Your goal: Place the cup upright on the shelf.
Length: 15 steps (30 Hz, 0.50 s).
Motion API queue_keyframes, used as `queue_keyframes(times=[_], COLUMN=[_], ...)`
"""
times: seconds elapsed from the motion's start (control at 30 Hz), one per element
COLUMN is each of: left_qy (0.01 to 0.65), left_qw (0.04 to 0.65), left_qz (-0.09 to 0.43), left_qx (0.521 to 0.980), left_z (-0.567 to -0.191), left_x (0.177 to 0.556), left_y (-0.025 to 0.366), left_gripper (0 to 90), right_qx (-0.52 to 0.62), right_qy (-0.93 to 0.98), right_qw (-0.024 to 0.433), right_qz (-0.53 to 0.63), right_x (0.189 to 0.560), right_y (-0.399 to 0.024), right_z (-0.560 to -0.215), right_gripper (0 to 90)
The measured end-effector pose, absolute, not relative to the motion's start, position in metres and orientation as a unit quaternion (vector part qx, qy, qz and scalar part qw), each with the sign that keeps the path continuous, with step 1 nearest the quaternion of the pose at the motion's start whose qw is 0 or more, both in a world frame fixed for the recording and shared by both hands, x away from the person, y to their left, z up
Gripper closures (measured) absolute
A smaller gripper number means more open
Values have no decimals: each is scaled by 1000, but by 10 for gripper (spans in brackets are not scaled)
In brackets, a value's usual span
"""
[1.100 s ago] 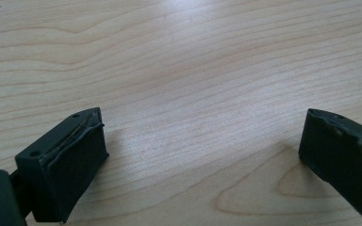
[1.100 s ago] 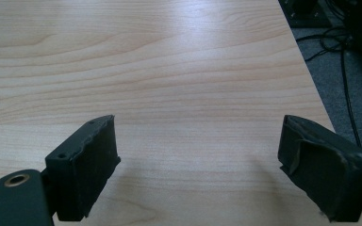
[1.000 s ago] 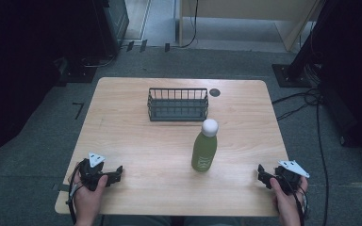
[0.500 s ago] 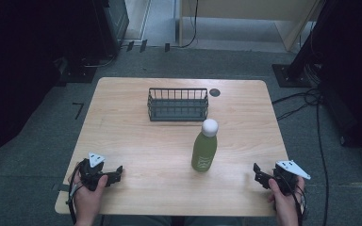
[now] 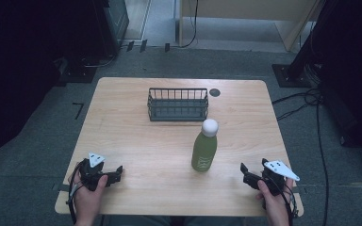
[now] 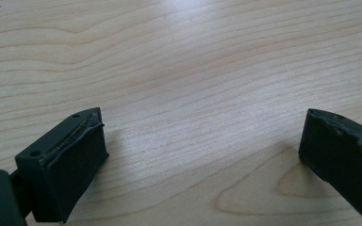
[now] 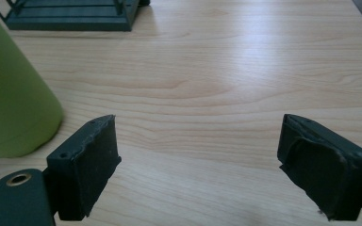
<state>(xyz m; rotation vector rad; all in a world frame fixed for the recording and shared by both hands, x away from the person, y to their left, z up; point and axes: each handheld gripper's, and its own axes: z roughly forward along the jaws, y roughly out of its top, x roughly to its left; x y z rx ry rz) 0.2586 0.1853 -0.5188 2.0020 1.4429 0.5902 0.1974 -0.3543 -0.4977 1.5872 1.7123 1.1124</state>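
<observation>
High view, table: a light wooden table [image 5: 136, 141] with rounded corners stands on grey floor, the person's hands coming in at its near edge.
Bottle: a green bottle [image 5: 204, 149] with a round white cap [image 5: 209, 127] stands upright right of the table's middle, nearer the right gripper than the left.
Basket: a dark wire basket [image 5: 177, 104] sits toward the far edge, beyond the bottle and apart from it; nothing can be made out inside.
Disc: a small dark round spot [image 5: 214, 92] lies on the tabletop just right of the basket's far corner.
Left gripper: the left gripper [image 5: 118, 171] is held low at the near left corner, jaws pointing right toward the table's middle. In the left gripper view [image 6: 200, 150] its jaws stand spread wide, with bare wood grain between them.
Right gripper: the right gripper [image 5: 244, 172] is held at the near right edge, jaws pointing left toward the bottle and well short of it. In the right gripper view [image 7: 198, 157] its jaws are parted wide and hold nothing; the bottle's green side [image 7: 14, 99] rises at the left edge, a basket corner [image 7: 75, 14] above.
</observation>
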Motion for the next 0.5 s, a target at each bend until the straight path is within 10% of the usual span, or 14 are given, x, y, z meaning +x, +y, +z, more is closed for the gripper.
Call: queue_keyframes(times=[0.5], left_qy=[543], left_qw=[298], left_qz=[222], left_qx=[753], left_z=[-519], left_x=[259], left_y=[185], left_gripper=[15], right_qx=[569], right_qy=[652], right_qw=[243], right_qz=[438], right_x=[196], right_y=[-320], right_z=[-491], right_gripper=[113])
